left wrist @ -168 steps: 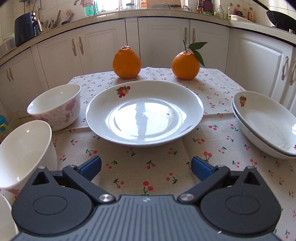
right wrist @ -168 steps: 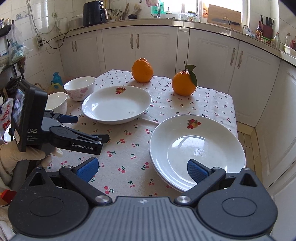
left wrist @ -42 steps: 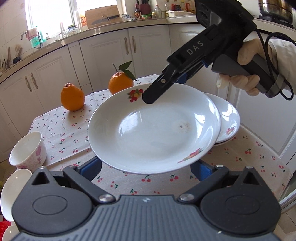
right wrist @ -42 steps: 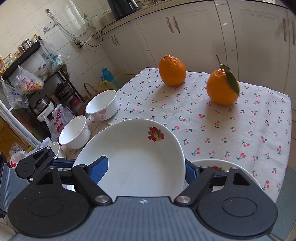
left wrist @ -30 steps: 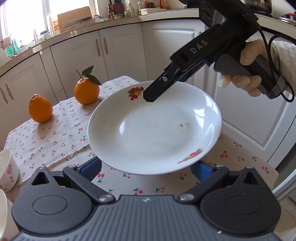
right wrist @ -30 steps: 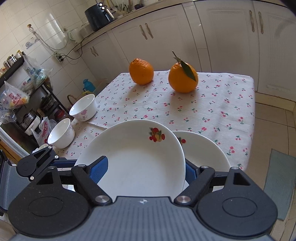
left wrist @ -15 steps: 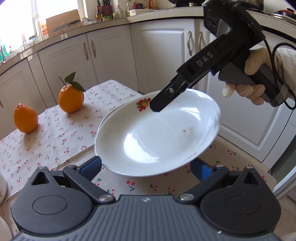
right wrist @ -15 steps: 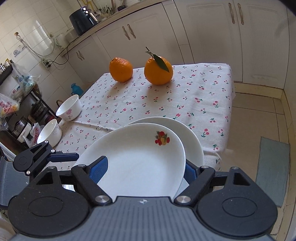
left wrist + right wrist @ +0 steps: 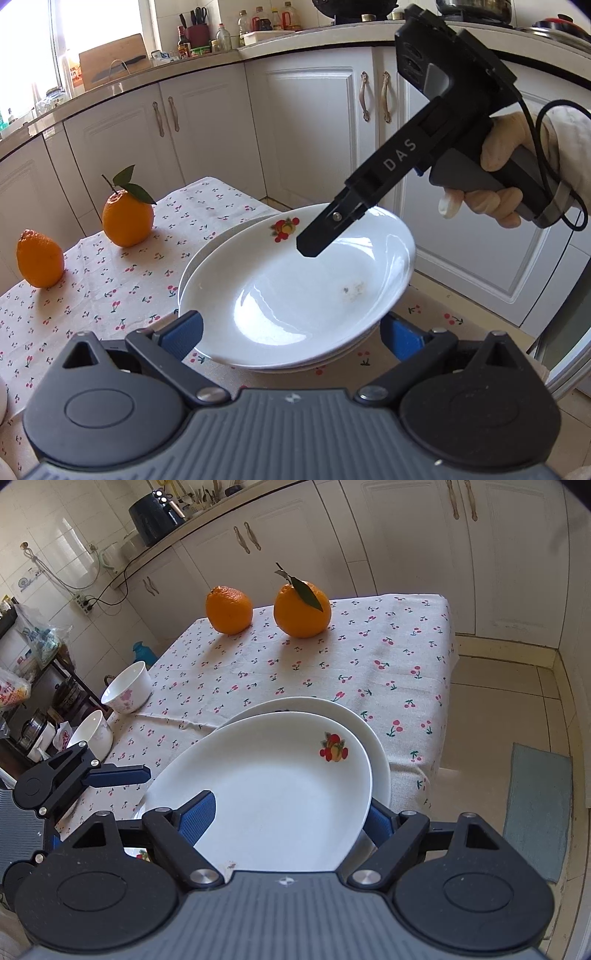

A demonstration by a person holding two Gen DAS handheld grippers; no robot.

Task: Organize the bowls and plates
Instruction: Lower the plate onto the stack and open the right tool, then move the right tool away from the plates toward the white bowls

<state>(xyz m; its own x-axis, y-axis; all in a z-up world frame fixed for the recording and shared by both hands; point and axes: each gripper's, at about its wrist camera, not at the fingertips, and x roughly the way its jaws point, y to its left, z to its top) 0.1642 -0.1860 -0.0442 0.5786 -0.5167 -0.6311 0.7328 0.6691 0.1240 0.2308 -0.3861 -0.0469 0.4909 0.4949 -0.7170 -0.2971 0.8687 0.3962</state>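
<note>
Right tool (image 9: 286, 818) is clamped on the white deep plate with a fruit motif (image 9: 266, 771), one blue pad over its inner face and the other behind the rim. That plate sits tilted at the lower centre of the right wrist view, its low side resting on the stack of white plates (image 9: 371, 731) and its held side raised. Left tool (image 9: 290, 332) stands wide apart at the near rim, gripping nothing that I can see.

Released at this tilt, the plate would likely drop and clatter, perhaps chipping. It also lies off-centre on the stack, so it could skid sideways. Since the stack sits near the edge of the cherry-print clothed desk (image 9: 332, 664), a shove might send crockery to the tiled floor (image 9: 498, 709).
</note>
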